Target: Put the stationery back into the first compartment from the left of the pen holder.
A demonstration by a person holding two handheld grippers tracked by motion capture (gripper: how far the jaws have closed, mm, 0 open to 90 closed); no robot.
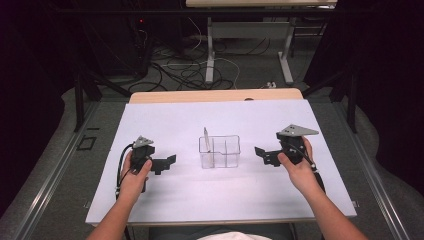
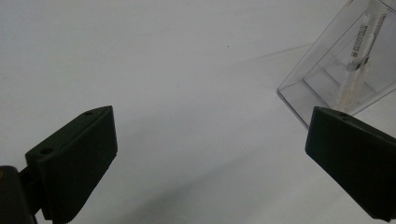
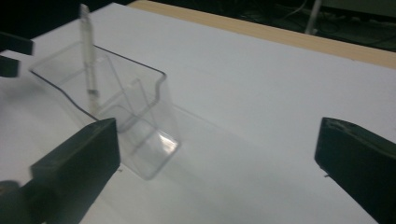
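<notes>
A clear plastic organiser box [image 1: 220, 151] with inner dividers stands in the middle of the white table top [image 1: 220, 200]. A thin clear pen-like stick [image 1: 206, 137] stands upright in its left compartment. My left gripper [image 1: 167, 164] rests left of the box, pointing toward it, open with nothing between its jaws. In the left gripper view the box [image 2: 336, 70] and the stick [image 2: 359, 60] lie ahead of the open left gripper [image 2: 210, 163]. My right gripper [image 1: 262, 155] is right of the box, apart from it, open and empty. In the right gripper view the box [image 3: 116, 98] lies ahead of the right gripper [image 3: 215, 158].
A wooden table edge [image 1: 215, 95] runs along the far side of the white top. Beyond it, cables [image 1: 185, 70] and the legs of another table [image 1: 210, 55] are on the floor. The other hand's gripper [image 3: 11, 53] shows at the far left of the right gripper view.
</notes>
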